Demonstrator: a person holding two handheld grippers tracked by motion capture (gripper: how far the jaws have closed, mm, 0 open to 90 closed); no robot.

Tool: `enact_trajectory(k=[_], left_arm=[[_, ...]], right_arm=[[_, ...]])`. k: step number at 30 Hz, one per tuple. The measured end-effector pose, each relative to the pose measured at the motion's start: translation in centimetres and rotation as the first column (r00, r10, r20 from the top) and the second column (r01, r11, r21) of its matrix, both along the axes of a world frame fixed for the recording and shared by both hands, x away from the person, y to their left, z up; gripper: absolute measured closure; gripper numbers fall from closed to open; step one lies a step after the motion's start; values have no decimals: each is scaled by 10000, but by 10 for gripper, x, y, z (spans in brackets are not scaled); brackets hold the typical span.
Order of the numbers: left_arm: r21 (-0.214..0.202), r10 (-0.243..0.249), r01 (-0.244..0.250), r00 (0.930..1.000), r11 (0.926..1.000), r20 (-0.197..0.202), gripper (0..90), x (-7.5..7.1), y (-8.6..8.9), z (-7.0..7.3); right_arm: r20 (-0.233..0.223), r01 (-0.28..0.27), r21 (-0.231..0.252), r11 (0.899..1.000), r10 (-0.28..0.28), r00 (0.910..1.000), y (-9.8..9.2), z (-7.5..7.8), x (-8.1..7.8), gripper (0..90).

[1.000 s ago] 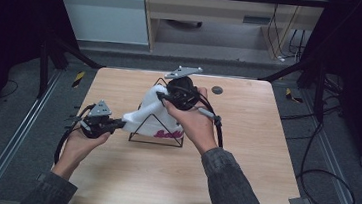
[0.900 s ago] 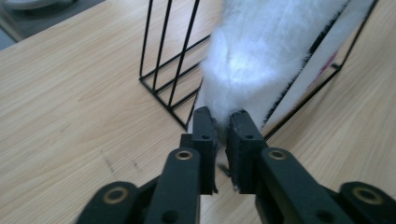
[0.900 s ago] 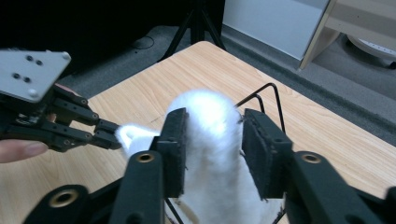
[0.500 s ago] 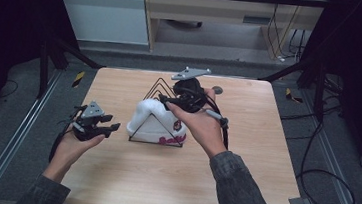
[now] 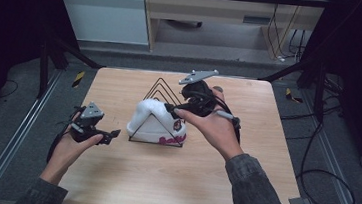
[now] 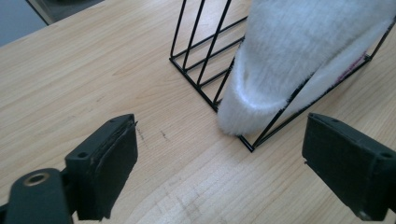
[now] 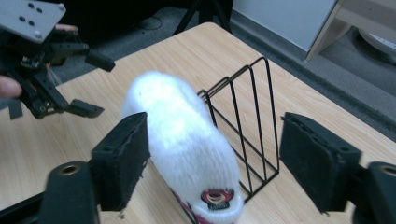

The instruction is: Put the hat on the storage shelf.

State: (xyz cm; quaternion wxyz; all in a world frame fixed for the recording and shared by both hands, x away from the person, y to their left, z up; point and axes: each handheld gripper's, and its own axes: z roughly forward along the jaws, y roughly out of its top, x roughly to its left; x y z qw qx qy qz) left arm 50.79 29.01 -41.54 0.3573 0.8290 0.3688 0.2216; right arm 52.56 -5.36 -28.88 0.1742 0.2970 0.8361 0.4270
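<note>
A black wire rack (image 5: 161,91) stands at mid-table. A white fluffy slipper (image 5: 151,120) with a pink logo is draped over its front triangle. In the right gripper view the slipper (image 7: 187,135) lies along the rack (image 7: 247,126) between my wide-apart jaws. My right gripper (image 5: 172,109) is open at the slipper's right end and grips nothing. My left gripper (image 5: 110,136) is open a short way to the slipper's left, apart from it. The left gripper view shows the slipper's end (image 6: 280,74) over the rack's base wire (image 6: 205,93), ahead of the left gripper (image 6: 224,163).
The wooden table (image 5: 262,180) has bare room in front of the rack and at both sides. A small dark round object (image 5: 218,89) lies at the back right, just behind my right hand. Cables (image 5: 322,181) trail on the floor at the right.
The slipper, held stretched between both grippers a second ago, now rests on the rack. My left gripper has let go and drawn back left. The right gripper has opened.
</note>
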Motion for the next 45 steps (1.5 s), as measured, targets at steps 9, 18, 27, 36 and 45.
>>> enact_trajectory(k=[9, 18, 27, 36, 45], left_arm=[[-100, -240, 241, 9996, 9997, 178, 56, -6, -2, 0], [-65, -123, 123, 9999, 9999, -7, 50, -7, 1, -6], [187, -64, 67, 9998, 9998, -168, 50, -8, 3, -11], [129, 200, -196, 9993, 9997, -315, 51, -10, 14, -20], [69, 299, -296, 9982, 9995, -523, 50, -10, 22, -31]], right_arm=[[-29, -85, -188, 9998, 85, 10000, -25, -6, -3, 123], [239, 275, -122, 9995, -272, 9993, -55, -9, -8, 133], [328, 929, -157, 9955, -924, 9952, -90, -29, -18, 151], [74, 1775, 307, 9836, -1778, 9840, -129, -66, -28, 173], [-226, 2355, 414, 9710, -2348, 9718, -151, -108, -36, 223]])
